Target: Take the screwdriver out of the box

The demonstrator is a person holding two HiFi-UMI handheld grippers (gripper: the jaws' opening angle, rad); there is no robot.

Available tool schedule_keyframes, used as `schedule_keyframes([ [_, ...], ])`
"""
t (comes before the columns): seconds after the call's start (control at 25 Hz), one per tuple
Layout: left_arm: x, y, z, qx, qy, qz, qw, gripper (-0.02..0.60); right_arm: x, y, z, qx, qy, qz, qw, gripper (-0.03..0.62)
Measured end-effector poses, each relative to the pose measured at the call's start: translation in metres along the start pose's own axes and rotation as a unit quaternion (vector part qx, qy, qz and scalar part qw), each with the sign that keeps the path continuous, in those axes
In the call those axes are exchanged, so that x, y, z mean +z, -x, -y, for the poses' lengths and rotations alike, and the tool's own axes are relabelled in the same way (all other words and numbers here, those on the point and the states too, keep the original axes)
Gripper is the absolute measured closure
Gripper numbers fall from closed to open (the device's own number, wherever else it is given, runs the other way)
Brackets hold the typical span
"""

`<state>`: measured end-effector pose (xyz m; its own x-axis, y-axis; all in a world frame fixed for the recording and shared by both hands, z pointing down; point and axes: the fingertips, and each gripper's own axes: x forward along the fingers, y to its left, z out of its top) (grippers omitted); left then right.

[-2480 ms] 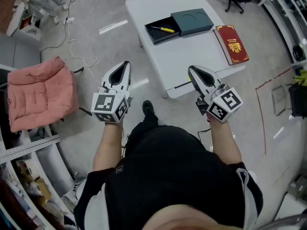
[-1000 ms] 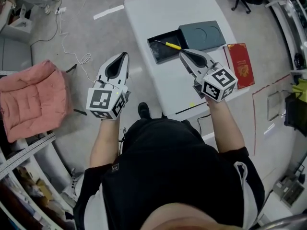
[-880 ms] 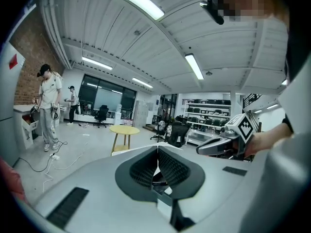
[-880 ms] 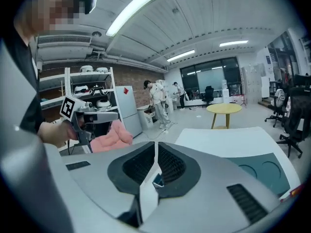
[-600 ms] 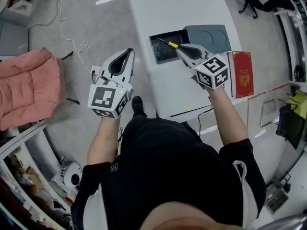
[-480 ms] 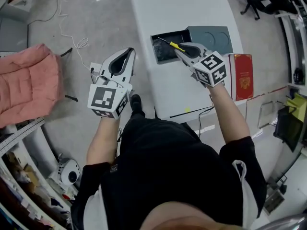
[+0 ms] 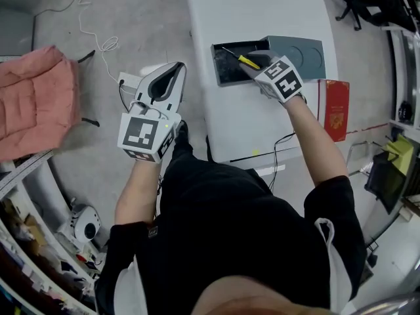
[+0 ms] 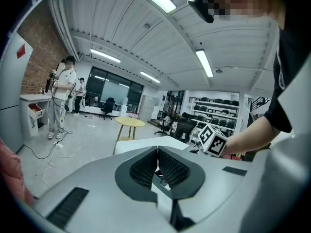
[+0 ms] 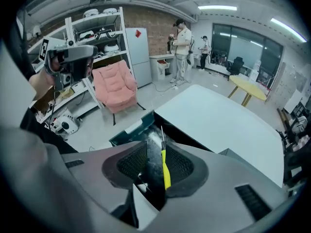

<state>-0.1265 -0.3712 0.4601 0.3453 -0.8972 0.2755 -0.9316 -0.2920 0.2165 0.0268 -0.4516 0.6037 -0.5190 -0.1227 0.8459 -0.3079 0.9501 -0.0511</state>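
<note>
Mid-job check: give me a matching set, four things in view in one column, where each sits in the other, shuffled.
1 screwdriver
2 box lid
3 red book
4 left gripper

A on the table, just right of the box
B over the floor, left of the table
C inside the open box
D at the table's right edge, apart from the box

Pairs: 1-C, 2-A, 3-D, 4-B.

A red book (image 7: 336,108) lies on the white table (image 7: 262,8); a pink armchair (image 7: 33,104) stands on the floor (image 7: 151,25).
</note>
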Motion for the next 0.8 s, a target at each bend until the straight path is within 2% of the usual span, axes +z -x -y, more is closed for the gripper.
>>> schedule_keyframes([
  [0.2,-0.006,-0.001,-0.007,0.001,0.007,-0.004,1.0,0.565,-0.018,-0.023,0.008,0.005,0.01,-0.074,0.997,0.456],
  [0.48,-0.009,0.003,-0.02,0.007,0.01,-0.006,0.9999,0.565,-0.026,-0.041,0.015,0.001,0.039,-0.15,0.988,0.457],
  [0.8,-0.01,0.01,-0.029,0.01,0.017,0.001,0.9998,0.565,-0.031,-0.053,0.017,-0.01,0.063,-0.206,0.976,0.459],
])
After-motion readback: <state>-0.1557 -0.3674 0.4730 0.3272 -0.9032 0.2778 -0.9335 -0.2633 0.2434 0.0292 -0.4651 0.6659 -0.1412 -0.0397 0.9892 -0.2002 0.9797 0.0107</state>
